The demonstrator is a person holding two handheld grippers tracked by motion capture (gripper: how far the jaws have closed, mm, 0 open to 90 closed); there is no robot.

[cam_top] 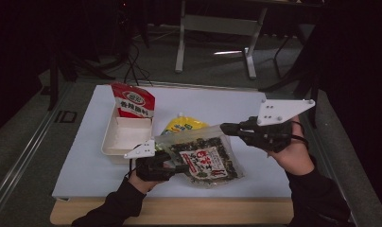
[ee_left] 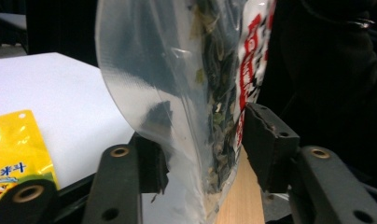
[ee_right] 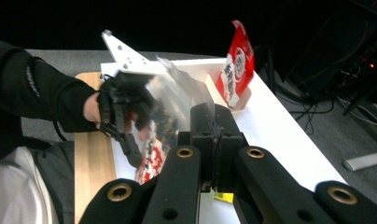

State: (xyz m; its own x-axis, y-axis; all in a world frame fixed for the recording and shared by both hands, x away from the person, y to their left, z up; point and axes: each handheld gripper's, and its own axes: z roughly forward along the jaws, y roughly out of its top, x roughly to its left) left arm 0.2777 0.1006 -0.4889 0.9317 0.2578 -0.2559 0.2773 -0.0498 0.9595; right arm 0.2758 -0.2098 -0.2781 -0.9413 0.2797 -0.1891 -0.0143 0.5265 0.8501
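Seaweed bag (cam_top: 205, 158) hangs lifted between my two grippers over the near half of the white table (cam_top: 85, 165), its clear top edge pulled toward the right and its printed red-and-white label facing up. Behind it lies a yellow pouch (cam_top: 182, 125), partly covered by the bag. Farther left, a white tray (cam_top: 125, 137) holds a red packet (cam_top: 132, 100) standing against its far wall. My right gripper (cam_top: 223, 126) is clamped tight on the bag's clear top corner, jaws pressed together on the film. My left gripper (cam_top: 179, 166) sits at the bag's lower left edge; its jaws straddle that edge with gaps on both sides of the plastic, not yet pinching it.
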